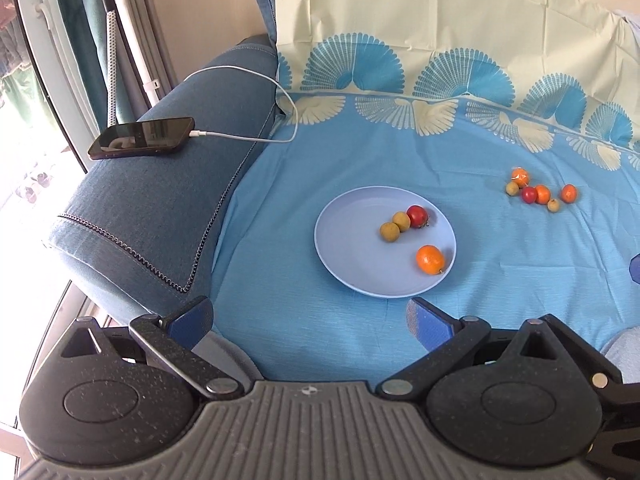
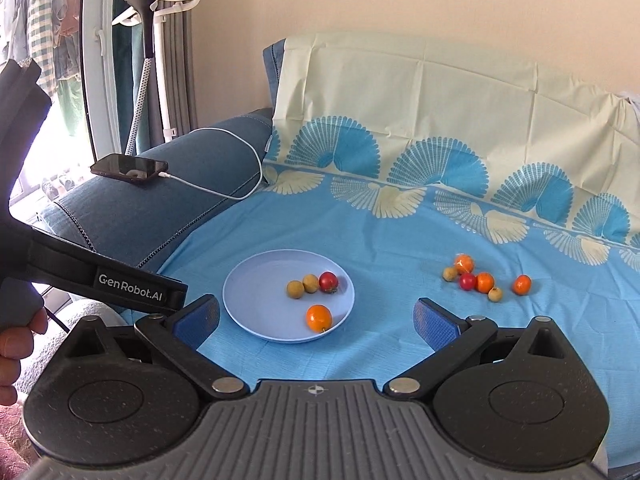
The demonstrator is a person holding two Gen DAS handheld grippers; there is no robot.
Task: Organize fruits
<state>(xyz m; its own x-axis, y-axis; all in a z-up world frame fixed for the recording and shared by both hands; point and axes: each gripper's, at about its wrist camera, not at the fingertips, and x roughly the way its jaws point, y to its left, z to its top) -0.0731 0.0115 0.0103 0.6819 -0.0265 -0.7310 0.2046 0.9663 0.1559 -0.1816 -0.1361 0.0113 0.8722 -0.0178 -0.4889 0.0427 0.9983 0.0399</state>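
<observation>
Both claws (image 1: 310, 316) (image 2: 316, 318) spread empty near the plate's (image 2: 248, 280) front rim.

This is a home, a lived-in sitting room. The landmark is a blue denim-like fabric sofa (image 2: 132, 216) with stitched trim, set against a plain cream wall. Its seat and backrest are draped with a light blue bedsheet printed with cream and blue fan shapes (image 2: 400, 240). On the sofa's armrest lies a black smartphone (image 2: 129, 168) plugged into a white charging cable (image 2: 236, 160). Behind the armrest stands a white garment steamer with a black head (image 2: 146, 4), beside grey and teal curtains (image 2: 176, 40). Beyond those, past a glass balcony door to the sofa's left, laundry hangs on a line (image 2: 40, 20).
</observation>
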